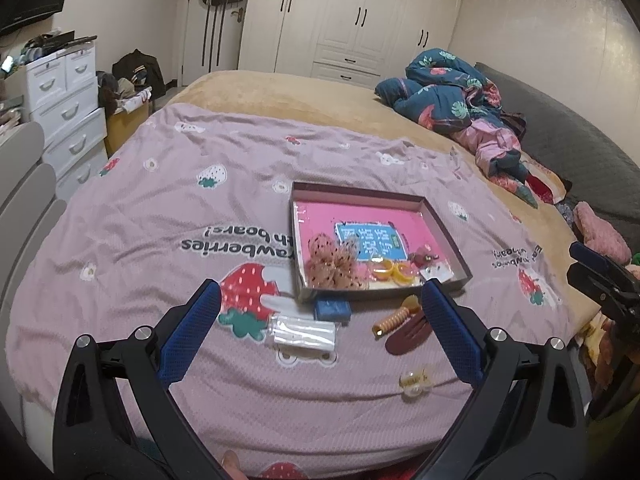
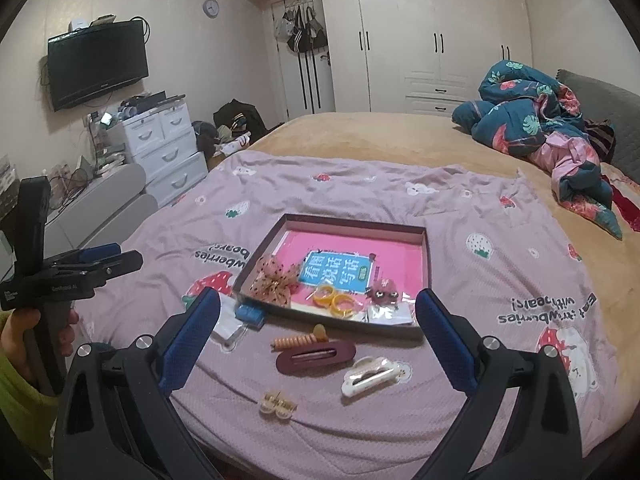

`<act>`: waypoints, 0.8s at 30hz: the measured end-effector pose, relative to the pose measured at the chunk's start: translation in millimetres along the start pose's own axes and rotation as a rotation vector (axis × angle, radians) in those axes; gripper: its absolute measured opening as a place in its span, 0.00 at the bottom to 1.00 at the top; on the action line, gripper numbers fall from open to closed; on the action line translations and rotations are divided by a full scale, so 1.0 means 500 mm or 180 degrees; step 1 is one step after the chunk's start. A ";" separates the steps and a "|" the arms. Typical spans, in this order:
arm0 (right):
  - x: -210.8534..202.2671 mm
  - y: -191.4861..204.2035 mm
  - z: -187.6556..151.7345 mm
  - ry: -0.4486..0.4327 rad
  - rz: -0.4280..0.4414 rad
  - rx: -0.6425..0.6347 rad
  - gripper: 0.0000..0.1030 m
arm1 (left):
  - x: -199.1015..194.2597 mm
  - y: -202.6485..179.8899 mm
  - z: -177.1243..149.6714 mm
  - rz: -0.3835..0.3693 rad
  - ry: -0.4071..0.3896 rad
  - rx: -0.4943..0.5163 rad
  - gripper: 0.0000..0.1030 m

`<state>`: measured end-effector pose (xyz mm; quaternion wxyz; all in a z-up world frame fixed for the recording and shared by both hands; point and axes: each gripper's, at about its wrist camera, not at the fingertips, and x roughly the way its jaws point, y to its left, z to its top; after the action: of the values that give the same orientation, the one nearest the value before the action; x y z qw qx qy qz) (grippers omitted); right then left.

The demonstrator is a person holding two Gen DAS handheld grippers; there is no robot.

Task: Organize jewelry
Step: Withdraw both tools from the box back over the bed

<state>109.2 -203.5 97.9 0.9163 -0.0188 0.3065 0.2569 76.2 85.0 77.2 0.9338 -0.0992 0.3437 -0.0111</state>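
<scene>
Reading "strawberries with bears!", the blanket lies under both wide-open, empty grippers.

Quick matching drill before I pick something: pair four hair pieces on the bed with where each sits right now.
Things:
1. dotted bow
2. maroon oval clip
3. blue block
4. white cloud clip

Places:
A. on the blanket, nearest the right gripper's right finger
B. inside the box, at its near left corner
C. on the blanket, against the box's near left outside edge
D. on the blanket, just beyond the spiral hair tie

Pairs: 1-B, 2-D, 3-C, 4-A
</scene>
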 end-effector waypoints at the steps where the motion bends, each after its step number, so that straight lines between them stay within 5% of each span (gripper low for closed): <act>1: 0.001 0.003 -0.005 0.0016 0.0003 -0.0010 0.95 | 0.000 0.000 -0.005 0.0004 0.0013 0.0006 0.91; 24: 0.076 0.050 -0.109 0.0518 0.0224 -0.0059 0.95 | 0.051 0.014 -0.117 0.0099 0.0453 0.0088 0.91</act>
<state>92.8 -174.6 35.2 0.8786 -0.0373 0.3782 0.2893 57.8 79.2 15.9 0.9083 -0.0799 0.4106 -0.0082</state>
